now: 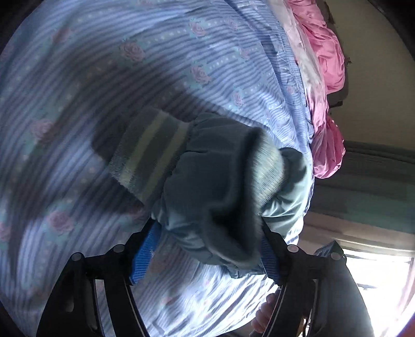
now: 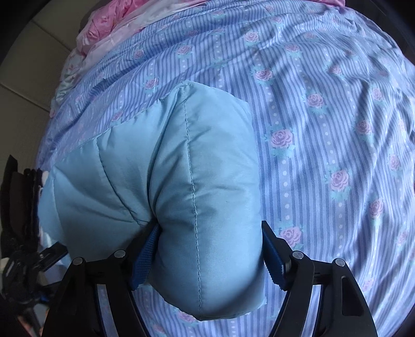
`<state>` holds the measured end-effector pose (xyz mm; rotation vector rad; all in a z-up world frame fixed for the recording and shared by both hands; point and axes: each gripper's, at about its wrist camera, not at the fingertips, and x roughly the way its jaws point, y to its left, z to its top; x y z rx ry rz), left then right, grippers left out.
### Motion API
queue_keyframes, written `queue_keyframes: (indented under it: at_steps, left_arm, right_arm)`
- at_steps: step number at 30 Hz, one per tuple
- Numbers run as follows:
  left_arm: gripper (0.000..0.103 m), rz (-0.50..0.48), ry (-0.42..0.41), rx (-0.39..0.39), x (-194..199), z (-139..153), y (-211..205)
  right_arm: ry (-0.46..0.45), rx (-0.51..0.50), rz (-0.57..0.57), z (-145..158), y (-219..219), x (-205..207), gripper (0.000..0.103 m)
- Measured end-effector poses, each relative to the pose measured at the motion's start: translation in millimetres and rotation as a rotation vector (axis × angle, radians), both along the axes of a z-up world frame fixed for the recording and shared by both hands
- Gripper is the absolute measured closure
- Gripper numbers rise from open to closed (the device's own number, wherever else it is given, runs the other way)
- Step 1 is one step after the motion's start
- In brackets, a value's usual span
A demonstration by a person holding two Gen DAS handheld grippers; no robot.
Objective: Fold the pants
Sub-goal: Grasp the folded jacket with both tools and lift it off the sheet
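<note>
The pants are padded, light blue, with a fleece lining and striped knit cuffs. In the left wrist view my left gripper is shut on a bunched part of the pants, near the elastic band and a striped cuff, held above the bed. In the right wrist view my right gripper is shut on a puffy quilted fold of the pants, whose seam runs down the middle. The rest of the pants stretches off to the left over the bed.
A blue striped bed sheet with pink roses covers the bed under both grippers. Pink bedding is piled at the bed's far edge, also in the right view. A bright window is at lower right.
</note>
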<state>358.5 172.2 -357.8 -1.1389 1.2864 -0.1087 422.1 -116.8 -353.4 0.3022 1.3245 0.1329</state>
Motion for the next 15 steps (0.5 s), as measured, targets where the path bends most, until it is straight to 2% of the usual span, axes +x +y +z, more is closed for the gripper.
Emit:
queue_keyframes:
  at_steps: [2, 4, 6, 15]
  left_arm:
    - [0.032, 0.003, -0.008, -0.015, 7, -7, -3]
    - [0.029, -0.014, -0.013, 0.003, 15, -11, -5]
    - [0.02, -0.013, -0.015, 0.0, 17, -17, -6]
    - [0.007, 0.089, 0.041, -0.066, 44, -34, -12]
  right_arm:
    - [-0.005, 0.013, -0.002, -1, -3, 0, 0.03]
    - [-0.003, 0.033, -0.009, -3, -8, 0, 0.027]
    - [0.005, 0.047, -0.022, -7, -12, 1, 0.023]
    - [0.041, 0.147, -0.112, -27, -15, 11, 0.016]
